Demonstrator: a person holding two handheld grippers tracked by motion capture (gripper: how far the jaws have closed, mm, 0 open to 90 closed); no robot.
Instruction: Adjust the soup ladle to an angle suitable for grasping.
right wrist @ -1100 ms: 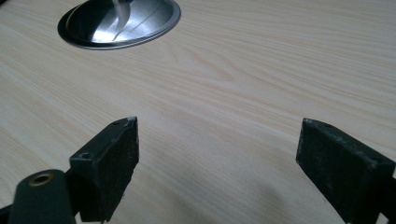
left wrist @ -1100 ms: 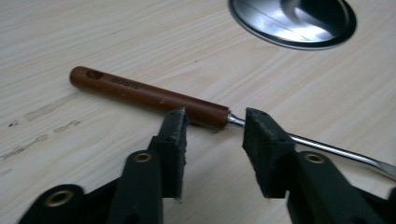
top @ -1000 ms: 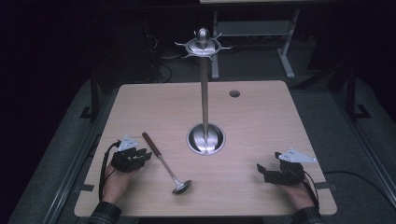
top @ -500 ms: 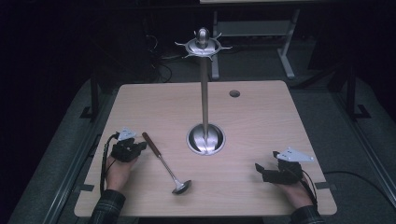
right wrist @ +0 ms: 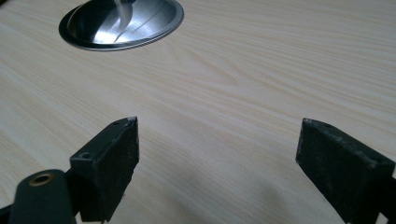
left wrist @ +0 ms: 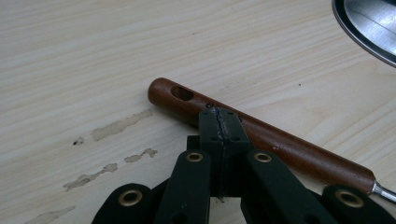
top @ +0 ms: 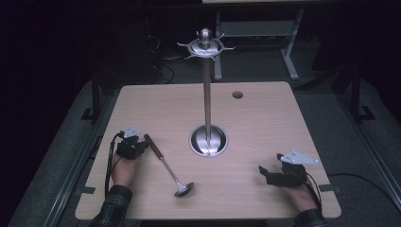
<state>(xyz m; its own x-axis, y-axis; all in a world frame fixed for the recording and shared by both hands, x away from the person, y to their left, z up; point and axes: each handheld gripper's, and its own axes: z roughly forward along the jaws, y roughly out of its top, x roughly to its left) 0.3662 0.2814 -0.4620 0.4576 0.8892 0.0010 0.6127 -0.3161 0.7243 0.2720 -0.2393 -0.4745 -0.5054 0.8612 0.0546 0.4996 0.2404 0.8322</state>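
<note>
Two hand-held grippers rest low over the worktop [top: 265,118]: the left hand-held gripper [left wrist: 219,122] has its jaws pressed together with nothing between them, their tips just against the brown wooden handle of the ladle [left wrist: 261,137]. That ladle lies flat on the worktop, its handle end by the left tips and its steel bowl [top: 183,189] nearer the person. The right hand-held gripper [right wrist: 219,144] holds its jaws wide apart over bare wood, well apart from the ladle, with the steel stand's round base [right wrist: 122,22] ahead of it.
</note>
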